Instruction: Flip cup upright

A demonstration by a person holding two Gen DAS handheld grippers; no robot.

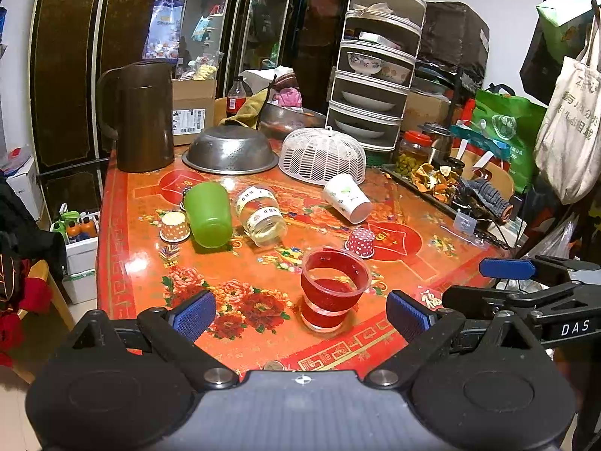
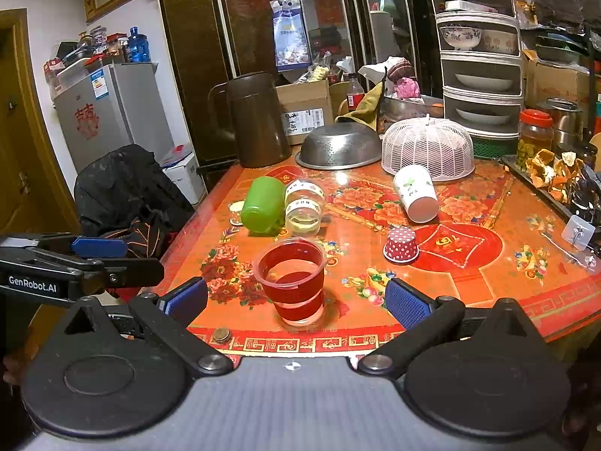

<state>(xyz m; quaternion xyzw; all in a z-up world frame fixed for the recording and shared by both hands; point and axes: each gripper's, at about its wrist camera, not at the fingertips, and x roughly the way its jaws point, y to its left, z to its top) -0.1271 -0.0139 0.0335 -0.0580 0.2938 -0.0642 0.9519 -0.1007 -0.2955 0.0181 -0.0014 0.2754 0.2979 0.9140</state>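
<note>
Cups on the floral table (image 1: 124, 203): clear plastic cup (image 1: 334, 287) stands upright near the front edge, mouth up. Green cup (image 1: 208, 214), glass jar (image 1: 261, 214) and white paper cup (image 1: 347, 198) lie on their sides further back; red dotted paper cup (image 1: 360, 242) sits mouth down. Left gripper (image 1: 300, 315) and right gripper (image 2: 296, 300) both spread wide, empty, flanking the clear cup without contact. Judgement: one cup righted, others left.

Clear cup (image 1: 334, 285) upright between spread left tongs (image 1: 300, 315)
</note>
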